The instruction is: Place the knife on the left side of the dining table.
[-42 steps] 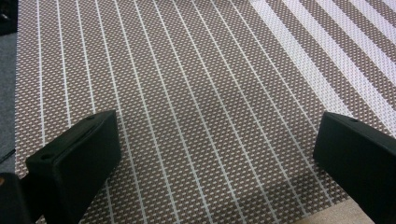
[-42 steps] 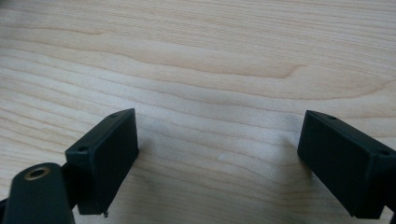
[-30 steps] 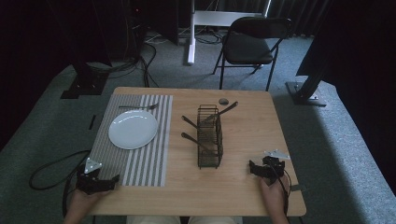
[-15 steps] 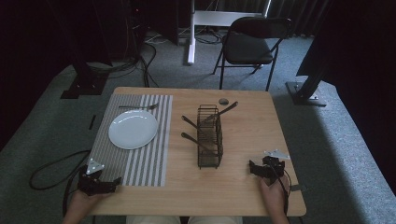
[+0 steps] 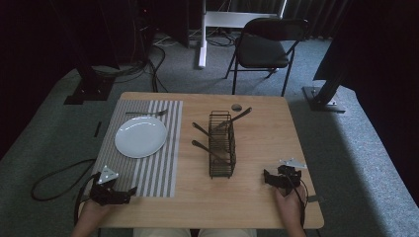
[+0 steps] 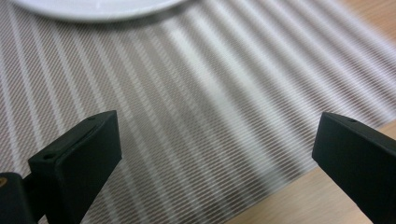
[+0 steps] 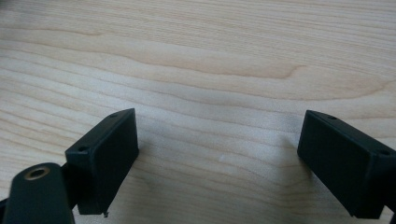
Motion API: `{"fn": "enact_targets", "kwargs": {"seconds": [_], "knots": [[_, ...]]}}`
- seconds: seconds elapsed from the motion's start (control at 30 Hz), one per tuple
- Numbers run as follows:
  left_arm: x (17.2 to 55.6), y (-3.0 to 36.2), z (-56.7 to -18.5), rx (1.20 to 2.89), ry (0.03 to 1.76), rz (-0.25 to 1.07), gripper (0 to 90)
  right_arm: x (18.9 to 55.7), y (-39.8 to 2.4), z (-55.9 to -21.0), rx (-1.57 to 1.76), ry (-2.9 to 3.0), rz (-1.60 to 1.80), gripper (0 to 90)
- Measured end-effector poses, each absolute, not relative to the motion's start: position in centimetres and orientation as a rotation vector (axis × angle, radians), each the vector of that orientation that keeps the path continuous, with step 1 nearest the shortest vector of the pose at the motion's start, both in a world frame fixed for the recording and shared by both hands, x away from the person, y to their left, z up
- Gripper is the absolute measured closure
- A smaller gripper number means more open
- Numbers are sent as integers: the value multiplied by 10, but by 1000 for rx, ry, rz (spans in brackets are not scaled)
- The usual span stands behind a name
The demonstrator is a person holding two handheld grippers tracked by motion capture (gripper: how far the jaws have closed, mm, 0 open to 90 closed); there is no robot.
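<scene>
My left gripper [image 5: 129, 190] [image 6: 217, 154] rests open at the near left of the table, its jaws wide apart over the striped placemat [image 5: 153, 163] [image 6: 187, 93], nothing between them. A white plate [image 5: 141, 137] [image 6: 93, 7] lies on the mat just beyond it. On the near right, my right gripper [image 5: 267, 177] [image 7: 217, 158] stands open above bare wood [image 7: 210, 60], holding nothing. A black wire basket [image 5: 222, 144] stands mid-table between them, with several dark utensils [image 5: 202, 130] sticking out of its sides.
A fork [image 5: 146, 113] lies on the mat behind the plate. A small dark round object [image 5: 236, 106] sits near the table's far edge. Beyond the wooden table [image 5: 267, 128] stand a folding chair [image 5: 264, 47] and stand legs [image 5: 323, 96] on grey carpet.
My left gripper has shifted slightly to the right along the near edge of the mat. The right gripper has stayed where it was.
</scene>
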State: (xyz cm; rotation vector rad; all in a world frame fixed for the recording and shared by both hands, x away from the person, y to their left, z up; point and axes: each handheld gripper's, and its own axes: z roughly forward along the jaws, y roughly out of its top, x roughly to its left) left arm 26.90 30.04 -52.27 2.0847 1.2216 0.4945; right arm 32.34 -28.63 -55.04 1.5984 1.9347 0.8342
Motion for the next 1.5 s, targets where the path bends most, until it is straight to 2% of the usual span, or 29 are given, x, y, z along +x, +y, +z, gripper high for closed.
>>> {"fn": "enact_targets", "kwargs": {"seconds": [0.5,1.5], "knots": [[275,245,-475,2034,981,493,39,324,-286,-550,1599,1934,834,115],[310,158,-433,1980,736,432,74,324,-286,-550,1598,1933,833,115]]}}
